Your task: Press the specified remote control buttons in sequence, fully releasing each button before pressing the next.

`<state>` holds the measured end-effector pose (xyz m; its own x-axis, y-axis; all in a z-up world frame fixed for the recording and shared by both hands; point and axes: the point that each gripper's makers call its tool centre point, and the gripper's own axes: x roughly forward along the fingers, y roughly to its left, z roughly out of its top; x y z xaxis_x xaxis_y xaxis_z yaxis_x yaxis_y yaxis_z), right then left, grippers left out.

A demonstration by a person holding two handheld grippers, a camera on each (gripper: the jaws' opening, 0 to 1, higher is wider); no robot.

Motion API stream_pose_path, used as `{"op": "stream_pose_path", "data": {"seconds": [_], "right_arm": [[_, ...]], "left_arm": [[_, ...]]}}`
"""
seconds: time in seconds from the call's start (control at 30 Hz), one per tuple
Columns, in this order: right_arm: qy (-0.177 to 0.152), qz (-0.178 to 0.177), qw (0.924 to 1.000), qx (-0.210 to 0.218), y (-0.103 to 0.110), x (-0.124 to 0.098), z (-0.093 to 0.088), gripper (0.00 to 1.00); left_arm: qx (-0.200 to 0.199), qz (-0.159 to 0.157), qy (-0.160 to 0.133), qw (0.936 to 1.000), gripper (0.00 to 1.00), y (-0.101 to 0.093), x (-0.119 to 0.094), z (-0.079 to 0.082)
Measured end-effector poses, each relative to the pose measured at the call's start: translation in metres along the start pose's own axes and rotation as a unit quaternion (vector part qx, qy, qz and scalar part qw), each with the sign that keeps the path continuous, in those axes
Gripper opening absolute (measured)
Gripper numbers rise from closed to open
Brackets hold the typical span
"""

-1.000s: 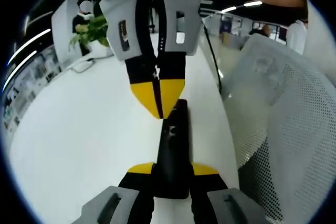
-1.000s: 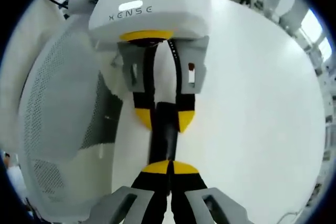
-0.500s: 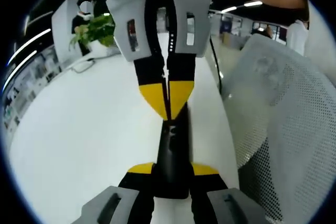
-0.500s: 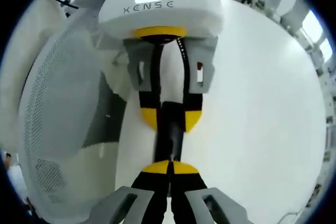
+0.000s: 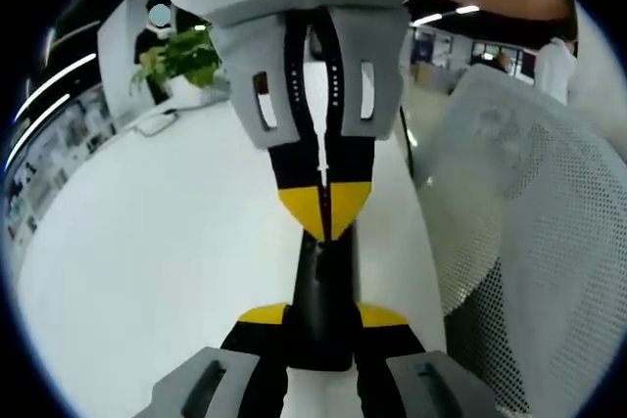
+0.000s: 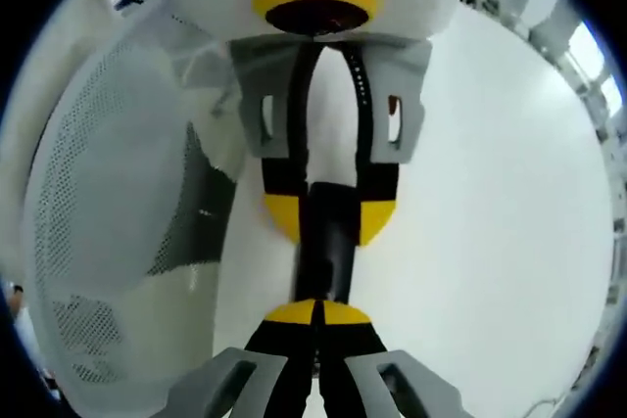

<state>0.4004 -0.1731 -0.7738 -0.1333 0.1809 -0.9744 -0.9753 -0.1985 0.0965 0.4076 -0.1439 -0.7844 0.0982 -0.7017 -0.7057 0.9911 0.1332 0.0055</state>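
Holding the remote (image 5: pixel 319 305) by its near end, the left gripper (image 5: pixel 321 318) keeps it over the counter's (image 5: pixel 147 242) edge; the right gripper (image 5: pixel 324 212), clenched, apparently presses a button. Light, stiff, slick plastic: grasp its sides.

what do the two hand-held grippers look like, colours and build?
Both match. The left hand-held gripper and right hand-held gripper have black jaws with yellow tips on light grey slotted mounts. Seen from the opposite view, each has a white rounded housing with a yellow-ringed opening.
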Motion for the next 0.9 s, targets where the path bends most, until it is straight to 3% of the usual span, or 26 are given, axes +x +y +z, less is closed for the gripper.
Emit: {"op": "stream_pose_path", "data": {"seconds": [0.9], "right_arm": [[0.009,-0.005,0.9999,-0.006,-0.0022,0.0065,-0.0032,0.00]], "left_arm": [[0.000,-0.002,-0.001,1.0000,0.24,-0.0012,0.0003,-0.0008]]}}
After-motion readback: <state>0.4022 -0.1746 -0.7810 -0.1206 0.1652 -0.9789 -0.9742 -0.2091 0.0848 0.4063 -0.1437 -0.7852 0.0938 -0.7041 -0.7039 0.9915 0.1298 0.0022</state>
